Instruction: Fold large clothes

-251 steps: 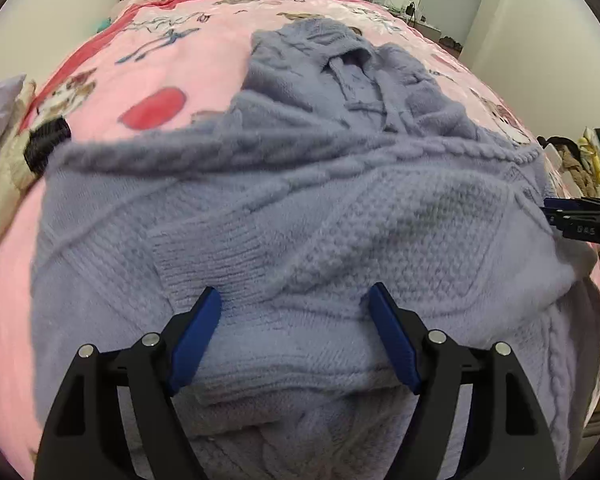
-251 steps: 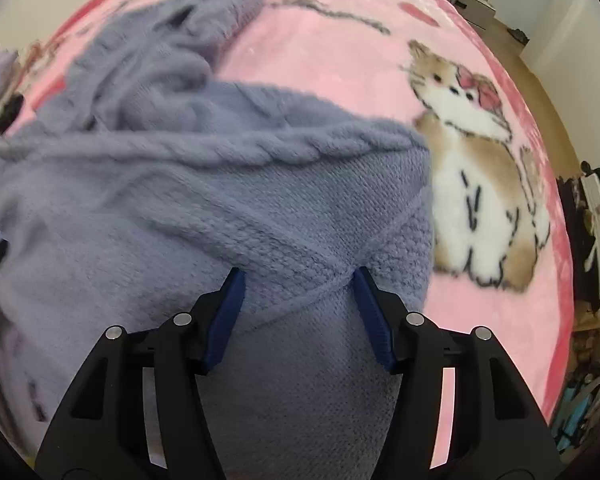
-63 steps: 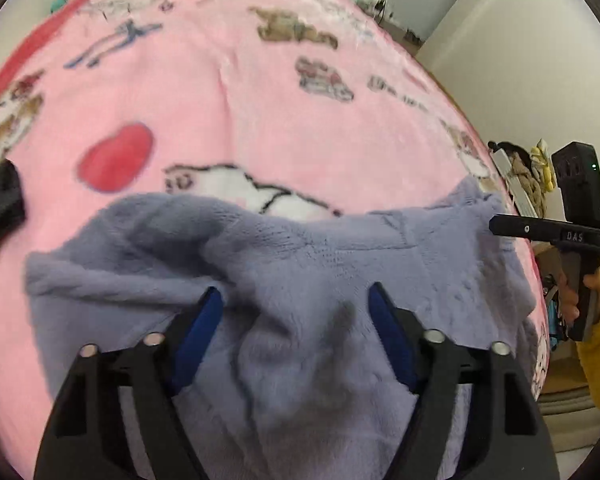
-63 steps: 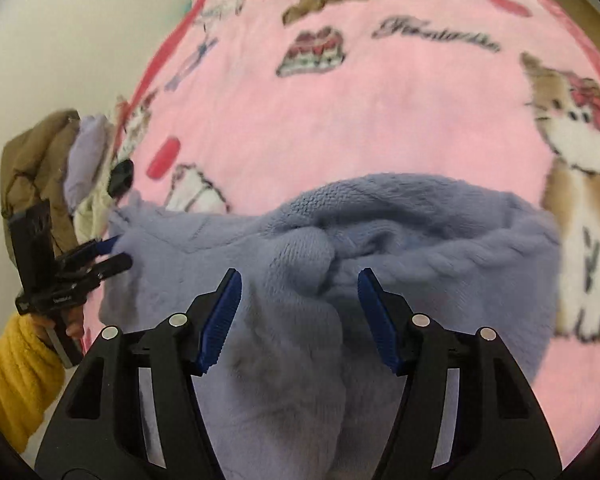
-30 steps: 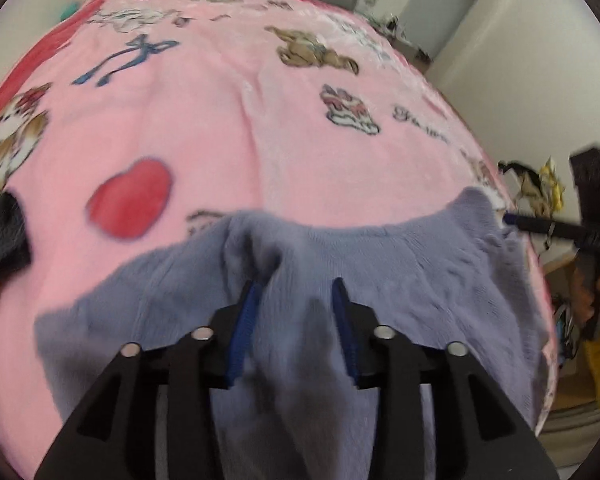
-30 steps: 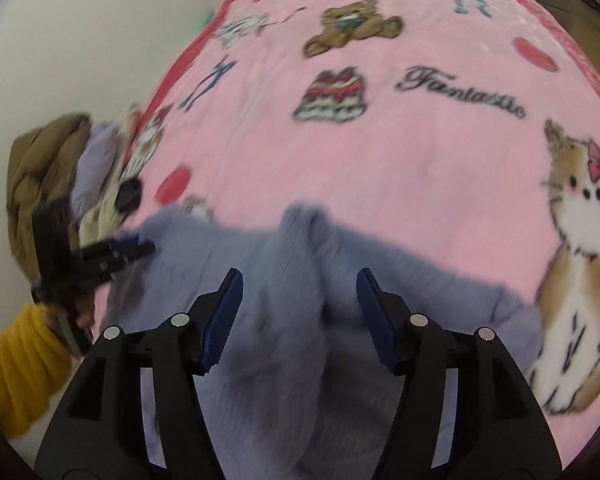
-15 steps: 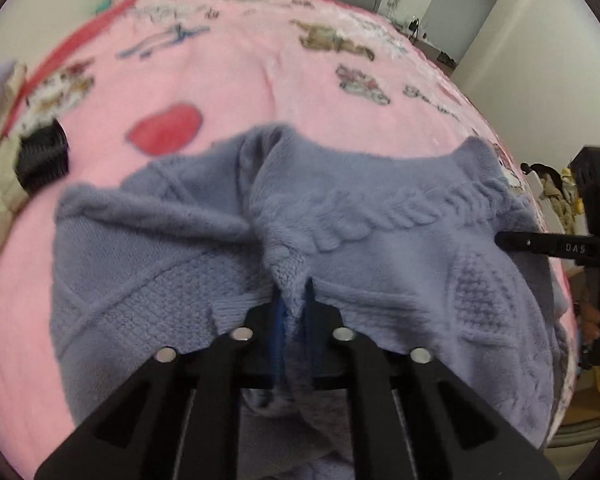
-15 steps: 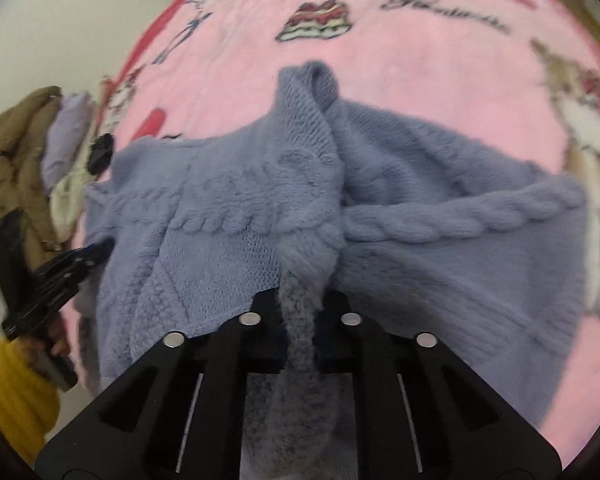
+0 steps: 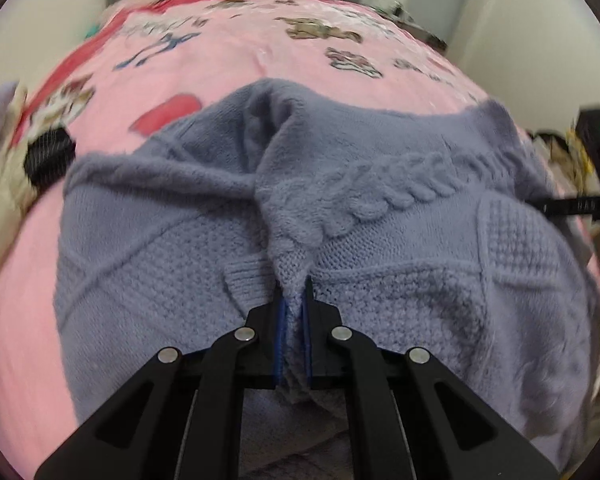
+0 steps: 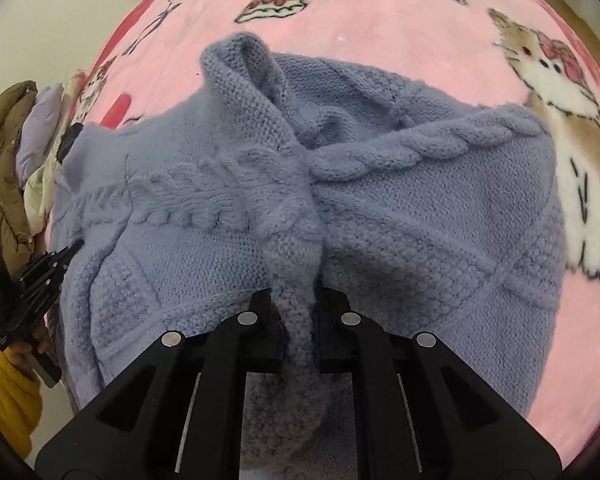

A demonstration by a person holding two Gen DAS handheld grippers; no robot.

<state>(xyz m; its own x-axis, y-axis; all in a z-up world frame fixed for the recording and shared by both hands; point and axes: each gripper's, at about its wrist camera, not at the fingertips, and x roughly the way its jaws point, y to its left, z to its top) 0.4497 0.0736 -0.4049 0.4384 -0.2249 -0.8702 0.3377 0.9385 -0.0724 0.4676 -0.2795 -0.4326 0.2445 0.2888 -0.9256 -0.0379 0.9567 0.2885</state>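
Now a lavender knit sweater (image 9: pixel 400 248) lies bunched on a bed's pink cartoon-print blanket (image 9: pixel 228 56). Each hand-held gripper, left (image 9: pixel 293 312) and right (image 10: pixel 296 320), is clamped on a sweater fold. Pale walls (image 9: pixel 512 32) surround; clothes (image 10: pixel 4 152) are piled beside the bed.

Fuzzy cable-knit wool sweater (image 9: pixel 400 248), plush fleece blanket (image 10: pixel 400 20), matt black plastic hand-held gripper (image 9: pixel 293 292)

- On the pink blanket (image 10: pixel 400 20) we read one cursive word, roughly "Fantastic", beside a printed cake.
- We see small white lettering on the right gripper (image 9: pixel 580 205), too blurred to read.
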